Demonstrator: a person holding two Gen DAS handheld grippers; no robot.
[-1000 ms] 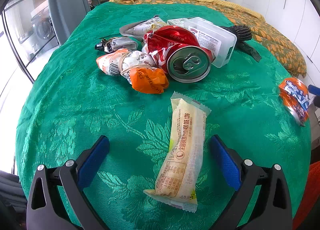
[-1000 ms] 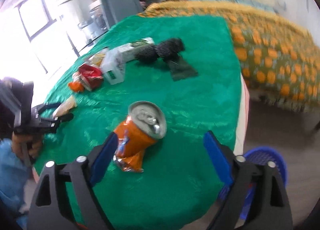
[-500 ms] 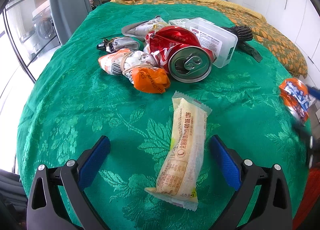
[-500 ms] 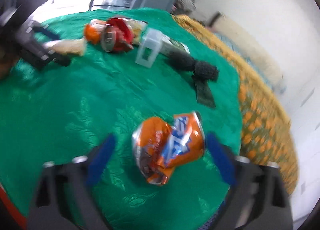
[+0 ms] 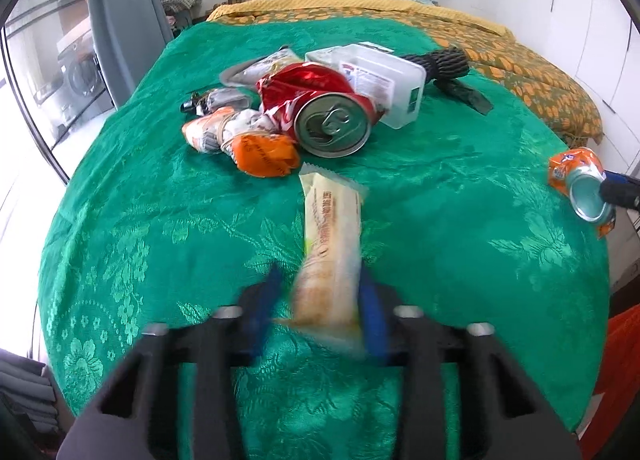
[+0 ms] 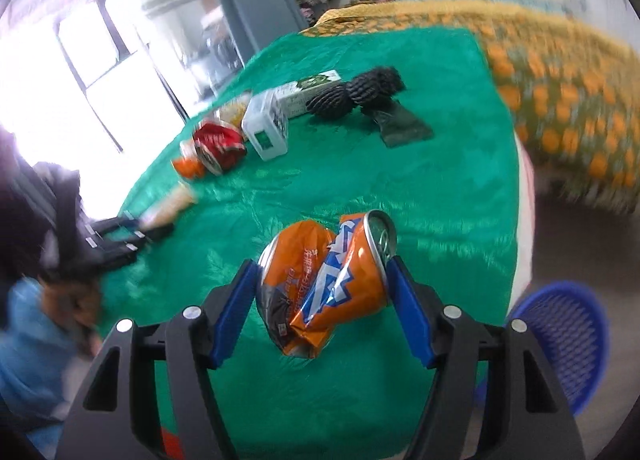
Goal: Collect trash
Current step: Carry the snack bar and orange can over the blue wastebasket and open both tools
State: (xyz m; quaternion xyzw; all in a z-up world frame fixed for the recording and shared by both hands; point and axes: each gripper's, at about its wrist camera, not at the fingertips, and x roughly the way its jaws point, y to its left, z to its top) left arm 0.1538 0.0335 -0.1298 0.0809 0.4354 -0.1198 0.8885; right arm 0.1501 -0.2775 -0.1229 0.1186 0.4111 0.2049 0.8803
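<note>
My left gripper (image 5: 320, 308) has its blue pads closed around the near end of a long cream snack wrapper (image 5: 332, 244) on the green cloth; the view is blurred there. My right gripper (image 6: 320, 292) is shut on a crushed orange soda can (image 6: 324, 280), both pads touching it. That can also shows at the right edge of the left wrist view (image 5: 580, 184). A pile of trash lies further back: a crushed red can (image 5: 332, 120), an orange wrapper (image 5: 264, 152), and several other wrappers (image 5: 224, 100).
A clear plastic box (image 5: 384, 80) and a black bundle (image 5: 440, 60) lie behind the pile. A blue basket (image 6: 560, 344) stands on the floor right of the table. A bed with an orange patterned cover (image 5: 520, 60) is beyond. The table's edge (image 6: 516, 220) is close to my right gripper.
My left gripper has closed from wide open onto the cream wrapper. My right gripper has swung around the orange can and closed on it.
</note>
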